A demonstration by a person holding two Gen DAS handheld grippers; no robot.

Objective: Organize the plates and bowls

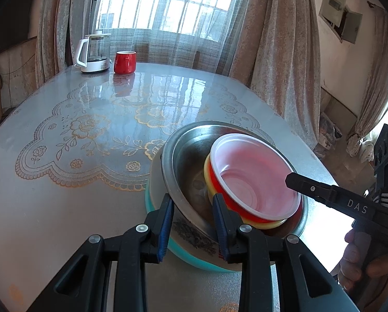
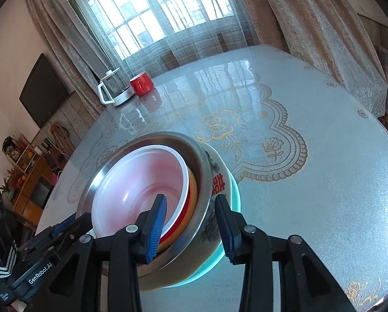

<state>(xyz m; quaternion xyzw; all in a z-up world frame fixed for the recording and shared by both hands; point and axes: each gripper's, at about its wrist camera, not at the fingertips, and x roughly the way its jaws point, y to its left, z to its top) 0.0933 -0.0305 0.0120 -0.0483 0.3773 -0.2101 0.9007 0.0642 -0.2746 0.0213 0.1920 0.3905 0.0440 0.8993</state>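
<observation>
Where the lace-patterned, glass-topped table [image 1: 64,208] catches the window light, the left wrist view finds a nested stack near its front edge. A shiny stainless steel bowl [image 1: 188,156] is the one to steer by. Tilted inside it lies a red plastic bowl with a white inside [image 1: 251,171], sitting in a pale yellow bowl [image 1: 207,170]. Under the steel bowl is a white ceramic bowl with a dark flower print [image 1: 191,234], and below that a teal plate [image 1: 186,254]. The left gripper [image 1: 194,221] straddles the steel bowl's near rim, one blue pad outside the wall and the other inside, against the yellow and red bowls. Its jaws are fairly narrow, but I cannot tell whether they pinch the rim. From the right of the steel bowl the right gripper [image 1: 300,183] reaches over the red bowl's rim, a hand [image 1: 355,257] on its grip. Far beyond the steel bowl stand a white and glass kettle [image 1: 93,52] and a red mug [image 1: 124,62].

From the right wrist view, the right gripper [image 2: 191,223] has its jaws parted across that same stack. One pad hangs inside the red bowl [image 2: 142,182]. The other is outside the steel bowl [image 2: 201,171], over the ceramic bowl [image 2: 217,182], with a sliver of space off the steel wall. To the left of the steel bowl the left gripper [image 2: 64,227] sits at its rim.
</observation>
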